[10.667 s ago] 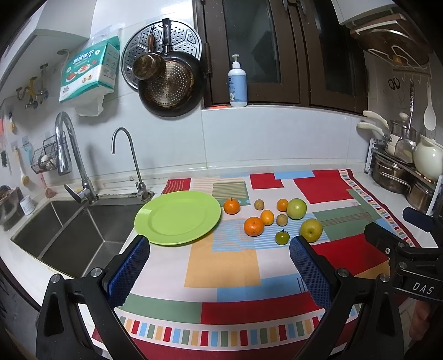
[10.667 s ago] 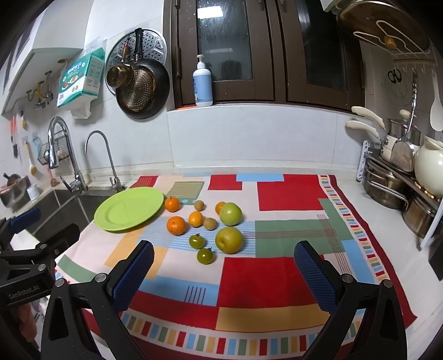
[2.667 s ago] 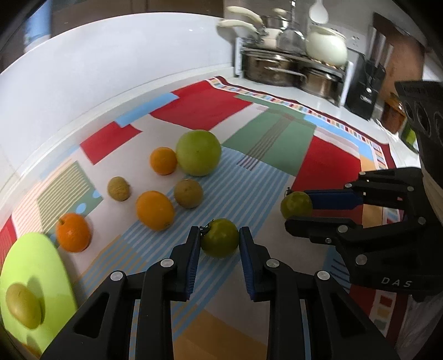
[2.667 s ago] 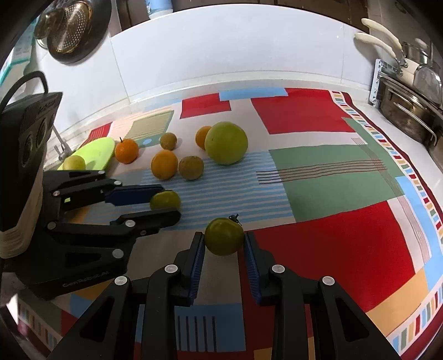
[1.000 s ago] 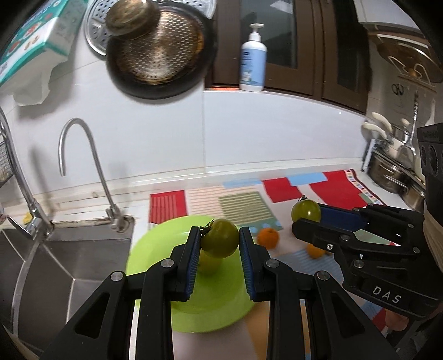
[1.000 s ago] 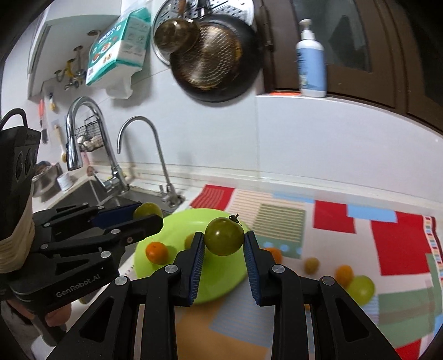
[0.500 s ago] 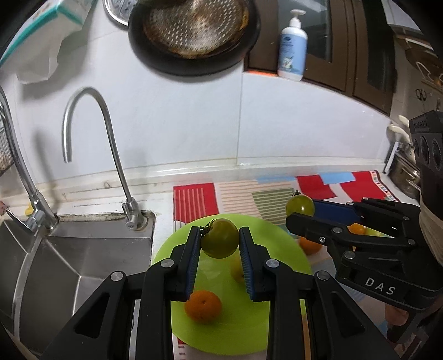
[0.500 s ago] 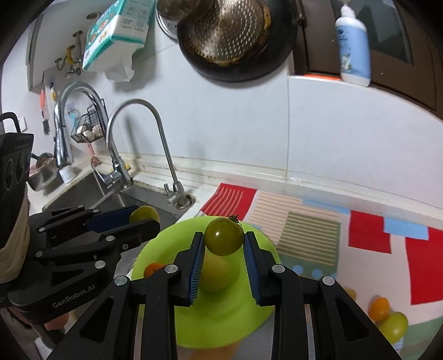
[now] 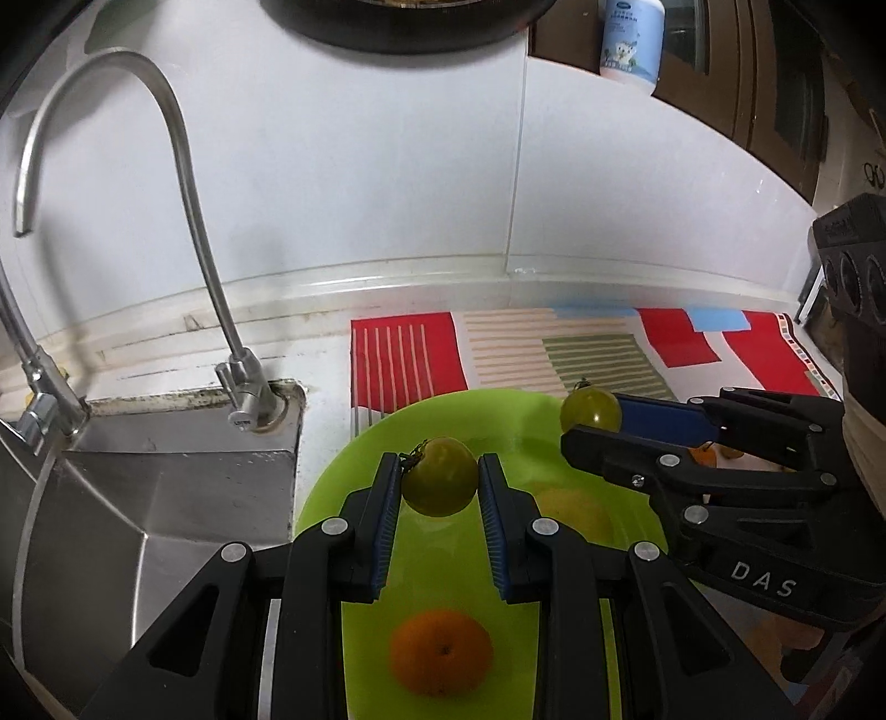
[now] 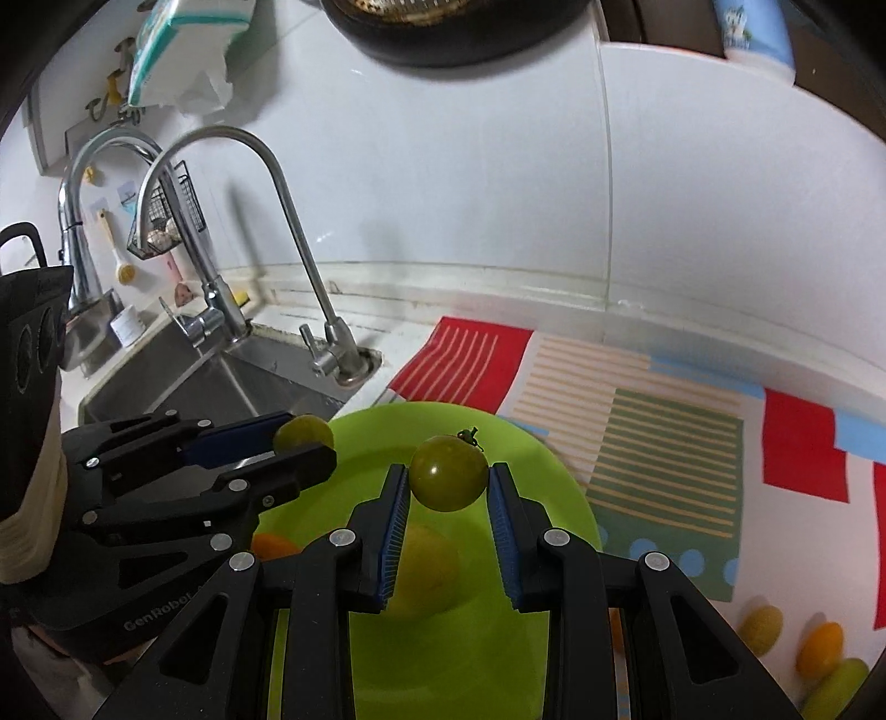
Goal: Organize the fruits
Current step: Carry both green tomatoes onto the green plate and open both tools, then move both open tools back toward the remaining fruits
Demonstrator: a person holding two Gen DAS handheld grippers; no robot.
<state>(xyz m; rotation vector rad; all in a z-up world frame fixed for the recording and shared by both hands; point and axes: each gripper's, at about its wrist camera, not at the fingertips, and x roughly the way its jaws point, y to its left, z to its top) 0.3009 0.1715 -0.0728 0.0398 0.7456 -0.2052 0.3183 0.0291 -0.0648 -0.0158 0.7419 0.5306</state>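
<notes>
A white-tiled kitchen wall backs the tabletop [image 9: 332,354], which carries a stainless sink [image 9: 138,498] at left and a patchwork cloth [image 9: 554,349] at right. Two faucets [image 10: 288,232] rise behind the sink; a dark pan [image 10: 454,33] and a soap bottle [image 9: 631,39] sit above. A lime-green plate [image 9: 498,421] lies on the cloth beside the sink. The left tongs [image 9: 440,484] pinch one green tomato [image 9: 440,483] above the plate; the right tongs [image 10: 448,481] pinch a second green tomato [image 10: 448,479] just beside it. On the plate: one orange [image 9: 440,651] and one yellow-green fruit [image 10: 423,570], partly hidden by the tongs. Three small fruits [image 10: 819,645] show on the cloth at far right.
</notes>
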